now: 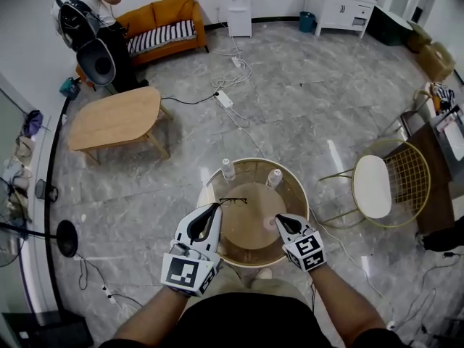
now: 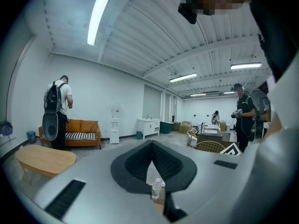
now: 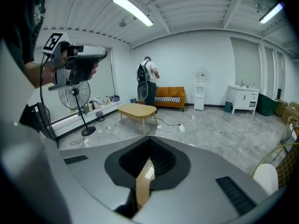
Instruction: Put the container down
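The container, as I judged it, was one of two clear bottles standing upright on the round table (image 1: 291, 194). One bottle (image 1: 228, 170) stood at 11 o'clock on the top and the other bottle (image 1: 274, 178) at 1 o'clock. I could not tell which was meant. Both stood close to the far rim and well apart from my tools. My left gripper (image 1: 217, 206) hovered over the table at 8 o'clock with its jaws closed tip to tip and nothing between them. My right gripper (image 1: 278, 218) hovered at 4 o'clock, also closed and empty. As I judged it, the main risk was a careless forward reach: a closed gripper could strike a bottle, and either bottle was tall and near enough to the edge to topple off. A low pass from my left could also have dragged the eyeglasses (image 1: 233, 201), which lay just ahead of that gripper near the centre. Counted, there were two bottles, one pair of eyeglasses, one round table and two grippers. Beyond them were one wire chair (image 1: 373, 187) at 3 o'clock, one wooden coffee table (image 1: 116, 116) at 10 o'clock, and one orange sofa (image 1: 163, 20) with one person (image 1: 90, 20) beside it at 11 o'clock.
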Motion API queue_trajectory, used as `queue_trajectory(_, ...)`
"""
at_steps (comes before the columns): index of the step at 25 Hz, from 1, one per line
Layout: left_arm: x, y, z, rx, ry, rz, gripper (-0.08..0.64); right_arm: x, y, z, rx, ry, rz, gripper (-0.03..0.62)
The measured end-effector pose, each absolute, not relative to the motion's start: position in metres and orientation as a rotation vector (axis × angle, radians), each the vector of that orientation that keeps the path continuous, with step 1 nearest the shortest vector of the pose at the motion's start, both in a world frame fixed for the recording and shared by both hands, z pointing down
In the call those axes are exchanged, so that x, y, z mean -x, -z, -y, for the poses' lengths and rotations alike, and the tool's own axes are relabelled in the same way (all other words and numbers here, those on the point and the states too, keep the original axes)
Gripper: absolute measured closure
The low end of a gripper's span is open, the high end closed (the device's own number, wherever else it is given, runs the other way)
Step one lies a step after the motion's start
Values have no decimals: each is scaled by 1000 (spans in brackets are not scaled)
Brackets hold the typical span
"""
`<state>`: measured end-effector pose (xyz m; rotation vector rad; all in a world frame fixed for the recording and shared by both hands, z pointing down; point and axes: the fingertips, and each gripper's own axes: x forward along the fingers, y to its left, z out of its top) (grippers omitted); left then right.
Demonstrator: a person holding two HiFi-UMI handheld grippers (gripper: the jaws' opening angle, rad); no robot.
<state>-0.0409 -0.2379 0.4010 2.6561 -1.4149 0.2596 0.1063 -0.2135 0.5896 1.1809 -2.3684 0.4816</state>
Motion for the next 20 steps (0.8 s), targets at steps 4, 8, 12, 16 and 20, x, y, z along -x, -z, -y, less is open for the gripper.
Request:
queue_trajectory(4, 40, -395, 234, -2666, -272, 1415, 545, -108, -567, 211, -1205, -477, 2400, 580)
queue_trajectory(8, 37, -393, 227, -2662, -283, 1412, 545, -111, -543, 207, -1226, -454, 2444, 580)
queue_trajectory(12, 30, -384, 222, -2682, -282, 1401, 546, -110, -510, 202, -1236, -414, 2491, 580)
queue_trajectory(16, 26, -374, 221, -2696, -248, 1413, 545, -110, -481, 197, -1256, -382, 2531, 580)
queue_trajectory(20, 24, -365, 217, -2707, -229, 1434, 545, -113, -457, 192, -1271, -349, 2559, 580)
